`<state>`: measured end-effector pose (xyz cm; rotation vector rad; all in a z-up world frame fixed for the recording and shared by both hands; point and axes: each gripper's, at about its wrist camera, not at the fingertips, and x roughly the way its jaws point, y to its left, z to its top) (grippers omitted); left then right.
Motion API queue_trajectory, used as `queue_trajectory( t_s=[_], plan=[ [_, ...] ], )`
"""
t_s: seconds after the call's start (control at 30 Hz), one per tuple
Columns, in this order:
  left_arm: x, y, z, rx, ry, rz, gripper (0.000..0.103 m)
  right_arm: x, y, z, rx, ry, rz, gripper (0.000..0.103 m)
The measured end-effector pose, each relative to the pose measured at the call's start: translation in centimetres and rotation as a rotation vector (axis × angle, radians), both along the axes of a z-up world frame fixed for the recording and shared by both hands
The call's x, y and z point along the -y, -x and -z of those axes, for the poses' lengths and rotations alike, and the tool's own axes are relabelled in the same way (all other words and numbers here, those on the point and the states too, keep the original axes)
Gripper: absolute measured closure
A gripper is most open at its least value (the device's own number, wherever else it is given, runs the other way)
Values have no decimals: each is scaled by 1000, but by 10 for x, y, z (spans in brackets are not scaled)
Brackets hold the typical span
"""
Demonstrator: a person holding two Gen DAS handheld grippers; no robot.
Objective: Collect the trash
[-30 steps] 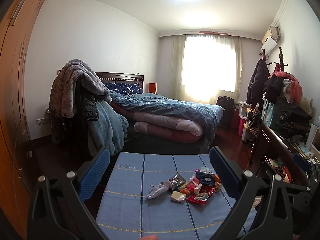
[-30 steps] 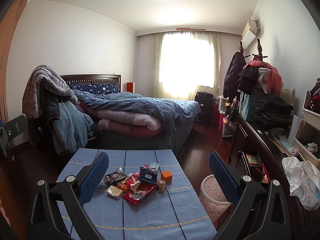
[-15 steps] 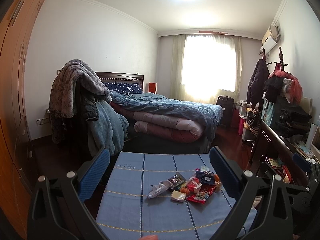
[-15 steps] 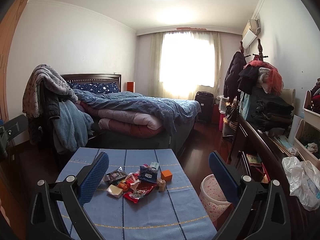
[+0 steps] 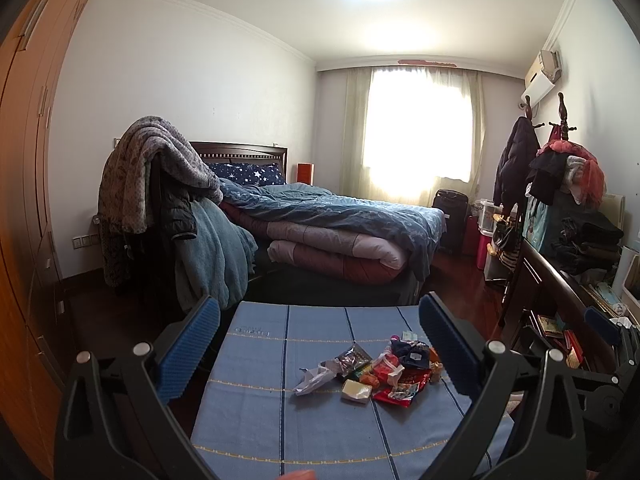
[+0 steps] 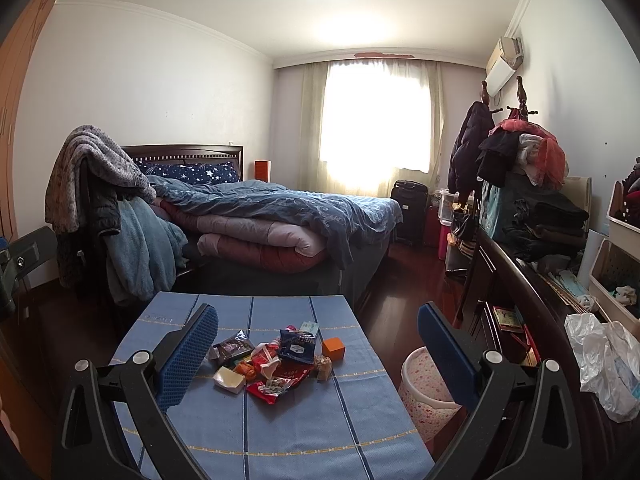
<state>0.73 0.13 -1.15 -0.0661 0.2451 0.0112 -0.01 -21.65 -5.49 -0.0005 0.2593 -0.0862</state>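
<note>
A wardrobe (image 5: 24,184) fills the far left edge. Next to it, blankets (image 5: 160,176) hang over a chair beside the bed (image 5: 340,224), whose blue quilt lies rumpled under the window (image 5: 420,128).

The left gripper (image 5: 316,344) hovers above the near left part of the table (image 5: 256,412), its 2 blue pads wide apart and holding nothing. The table wears a blue striped cloth.

The trash (image 6: 268,360) sits in 1 loose pile near the table's middle, well ahead of both grippers and touched by neither. From left to right in the right wrist view: a dark wrapper (image 6: 232,348), a pale block (image 6: 229,379) at the pile's near left, a red packet (image 6: 280,382) at the front, a blue packet (image 6: 298,344) behind it, and an orange cube (image 6: 334,349) at the right end.

The right gripper (image 6: 318,354) hangs over the table's right half, its 2 pads also spread wide with nothing between them. Seen past its right finger, a bin (image 6: 424,396) with a pale patterned wall stands on the floor just beside the table's right edge. Further right, a dark dresser (image 6: 532,292) carries folded clothes and a white plastic bag (image 6: 608,364).
</note>
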Motion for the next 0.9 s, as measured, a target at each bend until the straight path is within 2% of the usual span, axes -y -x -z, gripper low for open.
queue_trajectory(
  t_s=[0.43,0.77,0.9],
  plan=[
    [8,-11,12,-28,-13,0,3,2,-7,12,-26,-10,3,4],
    [15,-24,10,-47,-26,14,3,11,-19,11,-57,-20,10,4],
    [14,-35,19,-71,-29,6,3,15,-32,18,-80,-22,27,4]
  ],
)
